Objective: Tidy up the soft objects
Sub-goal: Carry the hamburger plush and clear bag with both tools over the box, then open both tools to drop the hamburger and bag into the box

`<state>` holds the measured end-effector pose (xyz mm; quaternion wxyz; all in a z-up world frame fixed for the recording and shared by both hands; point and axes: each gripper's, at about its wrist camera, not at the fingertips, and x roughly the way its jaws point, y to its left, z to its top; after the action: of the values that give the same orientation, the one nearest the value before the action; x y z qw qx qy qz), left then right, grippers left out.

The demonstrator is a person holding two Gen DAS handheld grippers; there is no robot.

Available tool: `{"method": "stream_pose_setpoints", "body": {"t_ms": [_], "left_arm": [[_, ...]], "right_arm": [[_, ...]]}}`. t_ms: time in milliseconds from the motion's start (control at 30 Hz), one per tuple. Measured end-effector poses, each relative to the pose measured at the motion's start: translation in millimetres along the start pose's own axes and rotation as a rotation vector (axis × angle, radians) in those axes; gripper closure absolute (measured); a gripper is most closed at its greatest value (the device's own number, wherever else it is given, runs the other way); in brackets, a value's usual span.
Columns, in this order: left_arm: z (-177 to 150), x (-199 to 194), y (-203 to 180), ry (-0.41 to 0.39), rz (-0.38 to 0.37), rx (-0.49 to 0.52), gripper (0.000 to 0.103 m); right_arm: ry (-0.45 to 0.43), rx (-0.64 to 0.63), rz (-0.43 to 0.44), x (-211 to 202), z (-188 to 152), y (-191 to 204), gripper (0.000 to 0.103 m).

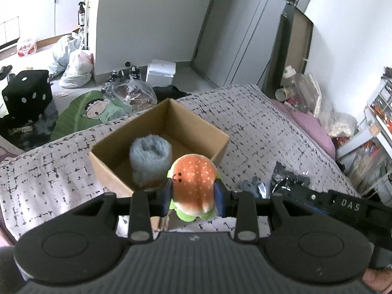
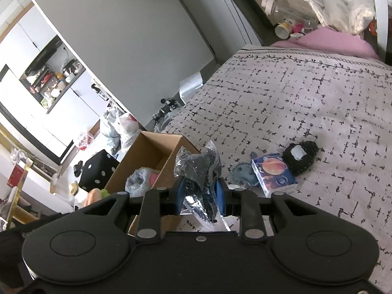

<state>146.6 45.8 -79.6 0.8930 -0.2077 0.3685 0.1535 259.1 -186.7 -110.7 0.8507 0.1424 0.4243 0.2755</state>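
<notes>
left gripper (image 1: 194,197) is pinching the burger plush (image 1: 193,183) and right gripper (image 2: 199,196) is clamped on a bagged dark item (image 2: 199,171), both lifted off the bed, cardboard box (image 1: 117,138) just ahead for dropping them in

One cardboard box (image 1: 156,132) sits open on the bed, and everything else counts off from it. Inside the box: one fluffy grey-blue roll (image 1: 150,159). Just over its near rim: one burger plush (image 1: 193,183), clamped in one gripper (image 1: 194,196). Beside the box on its right: one clear bag of dark stuff (image 2: 198,171), pinched in the second gripper (image 2: 199,193). Further right of the box on the bedspread: one small grey plush (image 2: 241,175), one blue tissue pack (image 2: 273,174), one black knitted item (image 2: 300,158). Beyond the box, on the floor: one black dice-shaped cube (image 1: 27,93).
</notes>
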Motion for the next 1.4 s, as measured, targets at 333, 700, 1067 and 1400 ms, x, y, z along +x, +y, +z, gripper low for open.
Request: {"method": "stream_pose_setpoints", "body": {"t_ms": [333,700,1067,1400], "left_arm": [[21.6,10.7,28.7,0.001,0.009,-0.026,0.069],[34.4,40.3,64.0,0.044,0.025,-0.074,0.069],[37.1,76.7,93.9,0.093,0.024,-0.134,0.068],[33.1,90.0,112.5,0.139,0.031,-0.154,0.060]], "right_arm": [[0.023,-0.022,-0.034,17.3,-2.6,29.1,0.076],[0.047,-0.032,-0.019,40.1,0.6,68.0,0.076],[0.088,-0.012,-0.026,68.7,1.9,94.6,0.076],[0.155,0.009,-0.030,100.6,-13.8,114.7,0.076]]}}
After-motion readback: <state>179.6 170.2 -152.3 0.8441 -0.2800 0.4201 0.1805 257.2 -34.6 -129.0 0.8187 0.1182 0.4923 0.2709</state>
